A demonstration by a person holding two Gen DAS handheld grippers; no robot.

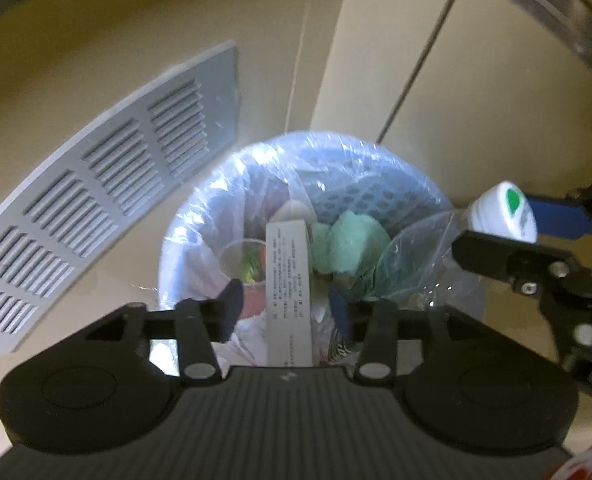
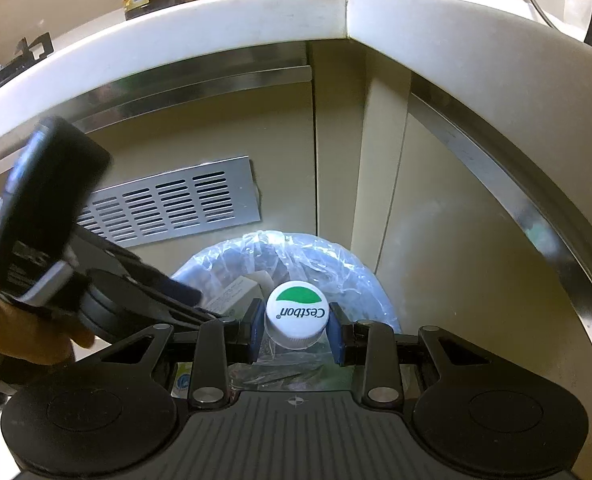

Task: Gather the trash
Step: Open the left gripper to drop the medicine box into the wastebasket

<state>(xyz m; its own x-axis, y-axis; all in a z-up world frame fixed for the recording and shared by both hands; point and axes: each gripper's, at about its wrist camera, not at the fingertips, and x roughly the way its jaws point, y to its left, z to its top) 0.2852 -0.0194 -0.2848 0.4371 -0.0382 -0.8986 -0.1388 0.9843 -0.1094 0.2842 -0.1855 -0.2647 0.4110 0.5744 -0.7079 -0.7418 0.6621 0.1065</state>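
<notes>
Over the lined bin, both grippers hang pointing steeply down. The right gripper is clamped on a clear plastic bottle at its neck, the blue pads pressing just below the white cap with the green mark. From the left wrist view the same bottle sticks out sideways above the bin's right rim, cap pointing away from the bin's middle.

That bottle looks empty and crumpled, so I judge it light, springy and thin-walled: a squeeze on the body would buckle it and let it slip, while the neck under the cap is stiff and ridged, the safest place to hold. The present grip seems sound for that reason.

Between the left gripper's parted pads stands a long grey paper box, printed with small text, one end among the trash. The pads do not visibly press on its sides; the box seems to be free of them, leaning in the bin. It appears light and stiff along its length but easy to crush across its faces.

Inside the bin lie a green wad, a clear cup and crumpled plastic. The bin sits on the floor in a cabinet corner, near a grey vent.
</notes>
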